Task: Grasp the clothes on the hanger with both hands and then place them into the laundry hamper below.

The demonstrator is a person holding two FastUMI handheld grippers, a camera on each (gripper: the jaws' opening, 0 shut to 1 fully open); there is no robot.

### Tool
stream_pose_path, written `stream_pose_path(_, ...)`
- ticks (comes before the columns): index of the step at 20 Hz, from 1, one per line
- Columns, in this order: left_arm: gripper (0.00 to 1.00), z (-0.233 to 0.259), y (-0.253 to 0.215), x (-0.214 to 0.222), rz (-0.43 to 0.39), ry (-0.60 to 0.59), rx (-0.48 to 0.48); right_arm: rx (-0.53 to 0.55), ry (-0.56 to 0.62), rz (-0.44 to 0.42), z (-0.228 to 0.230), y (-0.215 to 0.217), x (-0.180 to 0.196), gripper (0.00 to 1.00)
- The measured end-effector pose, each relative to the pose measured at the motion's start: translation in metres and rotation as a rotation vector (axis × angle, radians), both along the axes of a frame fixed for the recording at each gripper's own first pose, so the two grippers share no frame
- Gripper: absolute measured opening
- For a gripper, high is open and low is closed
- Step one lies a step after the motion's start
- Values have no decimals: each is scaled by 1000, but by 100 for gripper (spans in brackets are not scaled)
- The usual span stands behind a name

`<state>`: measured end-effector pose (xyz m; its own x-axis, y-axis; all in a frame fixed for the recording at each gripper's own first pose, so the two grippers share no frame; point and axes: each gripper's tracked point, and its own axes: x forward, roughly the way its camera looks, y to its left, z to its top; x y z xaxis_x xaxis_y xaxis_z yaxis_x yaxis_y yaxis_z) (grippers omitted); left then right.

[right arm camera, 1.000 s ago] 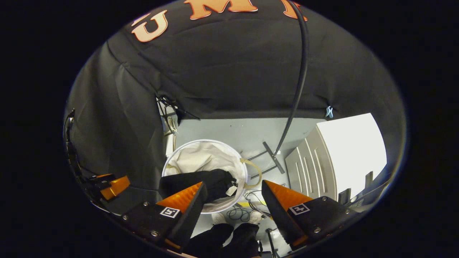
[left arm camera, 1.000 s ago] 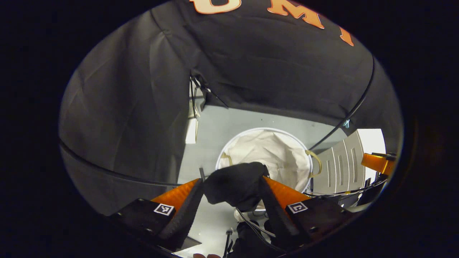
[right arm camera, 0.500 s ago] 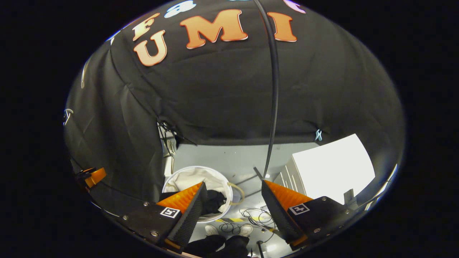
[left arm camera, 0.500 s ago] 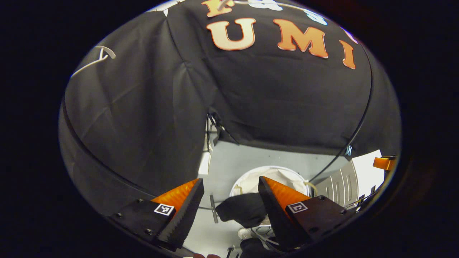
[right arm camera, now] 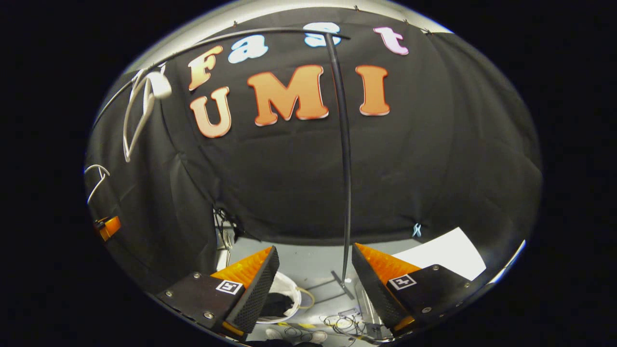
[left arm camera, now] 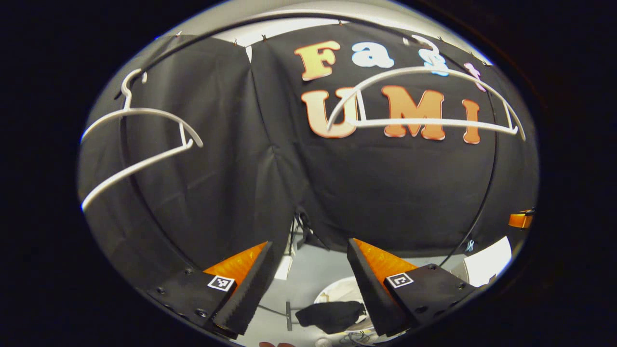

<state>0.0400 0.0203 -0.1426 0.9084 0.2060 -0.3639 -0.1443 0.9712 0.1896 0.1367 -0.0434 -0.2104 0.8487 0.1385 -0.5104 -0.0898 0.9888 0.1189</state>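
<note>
A black garment (left arm camera: 331, 315) lies draped over the rim of the white round hamper (left arm camera: 343, 292) on the floor far below. In the right gripper view the same black garment (right arm camera: 275, 305) rests inside the hamper (right arm camera: 292, 292). My left gripper (left arm camera: 309, 284) is open and empty, held high above the hamper. My right gripper (right arm camera: 313, 289) is open and empty too. Two bare white hangers (left arm camera: 424, 120) (left arm camera: 137, 144) hang on the rail in the left gripper view. The other gripper (left arm camera: 520, 220) peeks in at the right edge of the left gripper view.
A black rack pole (right arm camera: 343, 159) stands upright on the grey floor, its rail arching overhead. A white cabinet (right arm camera: 446, 255) sits at the right. Cables (right arm camera: 337, 323) lie on the floor near the person's shoes (right arm camera: 289, 335). White hangers (right arm camera: 140, 111) hang at the upper left.
My left gripper let go of the black garment, which dropped onto the hamper. Both grippers then rose and tilted up, so the hamper shrank downward and the hangers came into view.
</note>
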Motion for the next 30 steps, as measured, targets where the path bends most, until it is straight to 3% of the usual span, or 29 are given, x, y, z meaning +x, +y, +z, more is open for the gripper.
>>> stream_pose_path(5,98,86,-16,2,-9,-217,-17,-20,-170,14,71,-10,12,94)
stream_pose_path(11,99,153,-18,-9,14,-383,23,-58,-367,13,137,-29,14,94)
stream_pose_path(12,99,158,-17,-10,13,-394,28,-62,-392,14,146,-31,14,100)
stream_pose_path(15,99,162,-11,-16,45,-406,27,-71,-445,17,161,-35,11,100)
stream_pose_path(16,99,161,-12,-19,48,-408,16,-78,-461,14,165,-37,9,94)
stream_pose_path(18,99,161,-10,-24,57,-410,6,-93,-483,12,168,-40,7,100)
stream_pose_path(20,99,158,-6,-28,72,-408,-1,-100,-493,17,170,-40,2,100)
stream_pose_path(21,99,155,-5,-29,77,-402,-12,-99,-495,18,170,-39,1,94)
stream_pose_path(23,99,150,-2,-30,82,-386,-36,-92,-491,23,169,-37,-4,94)
stream_pose_path(24,99,150,-1,-31,83,-382,-41,-89,-492,26,169,-35,-4,100)
stream_pose_path(27,99,153,7,-34,84,-381,-24,-93,-500,24,172,-29,-10,100)
stream_pose_path(28,99,155,10,-34,82,-380,-19,-94,-502,23,173,-26,-12,94)
stream_pose_path(30,98,157,15,-33,75,-378,-13,-87,-506,19,175,-17,-17,100)
